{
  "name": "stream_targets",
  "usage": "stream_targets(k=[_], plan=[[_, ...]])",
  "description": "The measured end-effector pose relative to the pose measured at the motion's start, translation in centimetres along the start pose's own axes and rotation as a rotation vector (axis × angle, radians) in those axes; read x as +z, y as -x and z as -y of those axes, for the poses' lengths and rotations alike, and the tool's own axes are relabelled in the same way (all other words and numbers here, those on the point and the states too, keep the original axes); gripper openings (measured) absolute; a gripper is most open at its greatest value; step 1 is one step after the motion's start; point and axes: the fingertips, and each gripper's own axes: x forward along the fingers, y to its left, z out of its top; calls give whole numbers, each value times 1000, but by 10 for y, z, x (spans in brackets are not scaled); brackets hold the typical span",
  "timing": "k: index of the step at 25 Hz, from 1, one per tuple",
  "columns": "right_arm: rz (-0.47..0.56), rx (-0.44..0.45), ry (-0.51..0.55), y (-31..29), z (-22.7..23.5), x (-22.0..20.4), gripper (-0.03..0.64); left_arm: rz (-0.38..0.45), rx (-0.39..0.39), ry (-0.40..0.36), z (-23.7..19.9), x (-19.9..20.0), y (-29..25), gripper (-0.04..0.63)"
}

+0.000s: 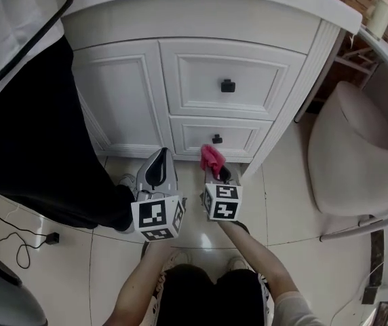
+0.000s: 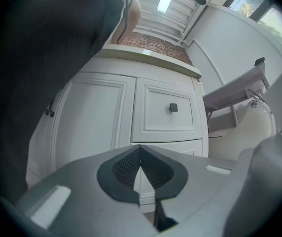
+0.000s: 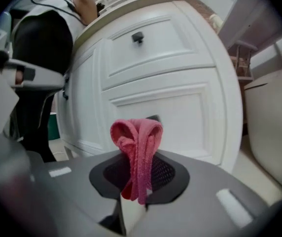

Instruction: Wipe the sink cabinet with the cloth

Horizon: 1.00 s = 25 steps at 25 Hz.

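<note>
A white sink cabinet (image 1: 126,94) with one door and two drawers with black knobs (image 1: 228,85) fills the upper head view. My right gripper (image 1: 216,170) is shut on a folded pink cloth (image 1: 212,158), which sticks out in front of the lower drawer (image 1: 248,138). In the right gripper view the pink cloth (image 3: 138,142) stands up between the jaws, covering the lower drawer's knob. My left gripper (image 1: 158,163) sits shut and empty, low before the cabinet door (image 2: 89,117); its jaws meet with nothing between them (image 2: 140,149).
A white toilet (image 1: 357,155) stands at the right, close to the cabinet's side. A person in black clothing (image 1: 38,134) stands at the left against the cabinet. A black cable and plug (image 1: 48,238) lie on the tiled floor at lower left.
</note>
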Motion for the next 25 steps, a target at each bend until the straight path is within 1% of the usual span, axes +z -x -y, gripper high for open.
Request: stream_targets(k=[3, 5, 7, 8, 12, 15, 22, 25], plan=[[-25, 134, 95, -30, -64, -24, 66, -7, -4, -16, -11, -18, -3, 9], [-28, 175, 132, -51, -86, -33, 66, -13, 20, 8, -25, -34, -6, 15], [-26, 169, 159, -70, -86, -35, 66, -16, 57, 49, -40, -49, -7, 14], [-21, 163, 175, -76, -82, -35, 66, -17, 67, 55, -43, -55, -7, 14], [1, 156, 197, -82, -61, -35, 69, -32, 61, 51, -38, -71, -12, 14], [3, 93, 172, -72, -28, -36, 69, -35, 44, 54, -27, -75, -17, 14], [-2, -141, 91, -27, 98, -35, 69, -44, -40, 21, 20, -76, -24, 14], [-5, -214, 70, -14, 138, -37, 69, -47, -51, 8, 29, -75, -25, 14]])
